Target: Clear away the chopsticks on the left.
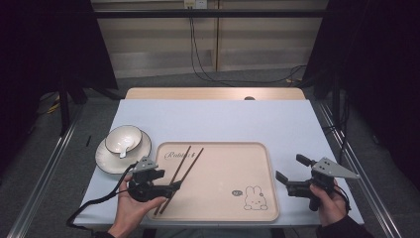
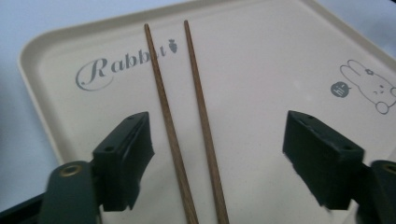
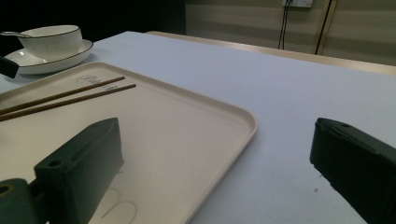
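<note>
Two brown wooden chopsticks (image 1: 181, 171) lie side by side on the left part of a beige tray (image 1: 223, 198) printed with "Rabbit" and a bunny. My left gripper (image 1: 171, 186) hovers over their near ends at the tray's left front. In the left gripper view the chopsticks (image 2: 173, 135) run between the wide-apart jaws of the left gripper (image 2: 217, 158), and neither pad touches them. My right gripper (image 1: 292, 167) is held just off the tray's right edge, open and with nothing in it. In the right gripper view its jaws (image 3: 215, 163) straddle the rim of the tray (image 3: 187, 126).
A white bowl (image 1: 124, 139) sits on a white plate (image 1: 106, 161) left of the tray, on the pale blue table cover. The table's wooden far edge (image 1: 213, 93) and cables on the floor lie beyond.
</note>
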The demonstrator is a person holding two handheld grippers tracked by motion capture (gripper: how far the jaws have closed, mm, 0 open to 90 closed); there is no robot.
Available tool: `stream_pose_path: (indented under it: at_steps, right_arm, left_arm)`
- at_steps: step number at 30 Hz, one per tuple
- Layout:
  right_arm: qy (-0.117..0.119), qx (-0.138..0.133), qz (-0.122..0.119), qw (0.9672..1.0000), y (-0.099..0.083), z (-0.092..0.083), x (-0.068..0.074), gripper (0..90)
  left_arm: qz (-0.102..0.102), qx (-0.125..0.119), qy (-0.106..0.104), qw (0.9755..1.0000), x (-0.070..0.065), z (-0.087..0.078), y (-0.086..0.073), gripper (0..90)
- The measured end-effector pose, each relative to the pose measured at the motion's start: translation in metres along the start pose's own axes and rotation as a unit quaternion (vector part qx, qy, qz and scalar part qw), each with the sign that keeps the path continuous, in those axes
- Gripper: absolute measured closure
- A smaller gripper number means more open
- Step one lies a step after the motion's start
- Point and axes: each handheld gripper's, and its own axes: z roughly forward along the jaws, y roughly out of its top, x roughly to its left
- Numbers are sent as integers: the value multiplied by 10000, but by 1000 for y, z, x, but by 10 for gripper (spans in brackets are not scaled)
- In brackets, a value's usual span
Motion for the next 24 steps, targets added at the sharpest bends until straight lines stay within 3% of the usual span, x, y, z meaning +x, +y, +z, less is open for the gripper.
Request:
stream_pose_path:
  at_steps: [4, 7, 11, 15, 18, 20, 21, 23, 24]
  right_arm:
    - [-15, -11, 6, 10000, 0, 0, 0, 22]
    - [-24, -14, 1, 10000, 0, 0, 0, 22]
    - [-35, -13, 13, 10000, 0, 0, 0, 22]
    - [-33, -7, 14, 10000, 0, 0, 0, 22]
    - [-33, -12, 18, 10000, 0, 0, 0, 22]
    - [-27, -7, 24, 10000, 0, 0, 0, 22]
    - [-32, -11, 17, 10000, 0, 0, 0, 22]
    - [-29, -10, 14, 10000, 0, 0, 0, 22]
    - [-28, -9, -4, 10000, 0, 0, 0, 22]
  left_arm:
    - [210, -263, -8, 9994, 3, -12, 0, 142]
    - [165, -361, 46, 9992, 11, -21, 1, 51]
    - [-9, -574, -103, 9983, 28, -36, -4, 43]
    - [159, -716, -231, 9970, 38, -51, -12, 29]
    - [199, -853, -66, 9961, 44, -60, -18, 29]
    - [222, -879, -211, 9957, 50, -65, -23, 28]
    - [293, -895, -171, 9954, 51, -67, -26, 27]
    - [510, -906, 177, 9944, 51, -72, -29, 20]
    - [531, -927, 183, 9941, 51, -74, -30, 20]
